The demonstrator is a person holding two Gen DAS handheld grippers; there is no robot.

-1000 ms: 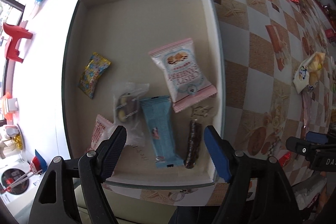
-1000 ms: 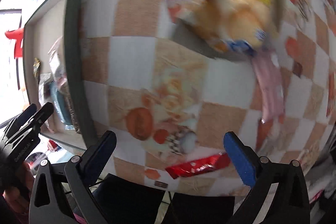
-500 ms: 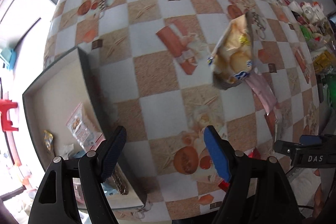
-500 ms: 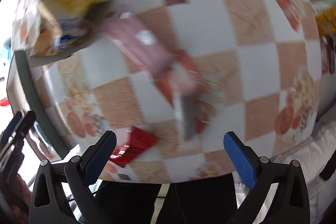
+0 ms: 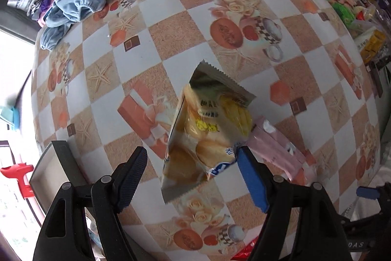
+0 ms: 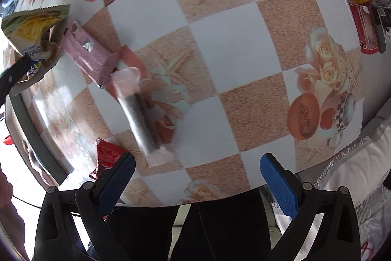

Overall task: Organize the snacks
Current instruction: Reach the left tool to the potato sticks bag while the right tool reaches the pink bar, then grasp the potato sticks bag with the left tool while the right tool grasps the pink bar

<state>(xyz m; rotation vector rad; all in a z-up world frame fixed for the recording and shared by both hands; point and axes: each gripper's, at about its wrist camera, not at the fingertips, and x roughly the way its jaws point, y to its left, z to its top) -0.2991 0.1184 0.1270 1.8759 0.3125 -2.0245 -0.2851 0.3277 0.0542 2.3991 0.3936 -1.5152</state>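
1. A second ago the left claw (image 5: pixel 191 177) hung over the tray (image 5: pixel 61 158) with several packets lying in it; now it has swung right over the counter (image 5: pixel 244 9), and only a corner of the tray shows at the near left.
2. That claw is spread wide, pinching nothing. The yellow bun packet (image 5: pixel 207 136) sits between its two fingers, leaning up on one edge, its near-right corner hidden behind the right finger; I can't tell if they touch.
3. My guess is the bun packet is next to go in the tray, so the job is only partly done.
4. The right claw (image 6: pixel 195 177) is spread too and holds nothing. It has moved off along the near edge of the counter.
5. Snacks not yet put away: a pink packet (image 6: pixel 86 53) just right of the bun packet, a clear-wrapped dark stick (image 6: pixel 140 118) near it, and a red packet (image 6: pixel 107 158) partly behind the right claw's left finger.
6. The stick is blurred, so I can't say what it is. Most of the tray is cut off in both views, and the clutter at the far right edge is too small to name.
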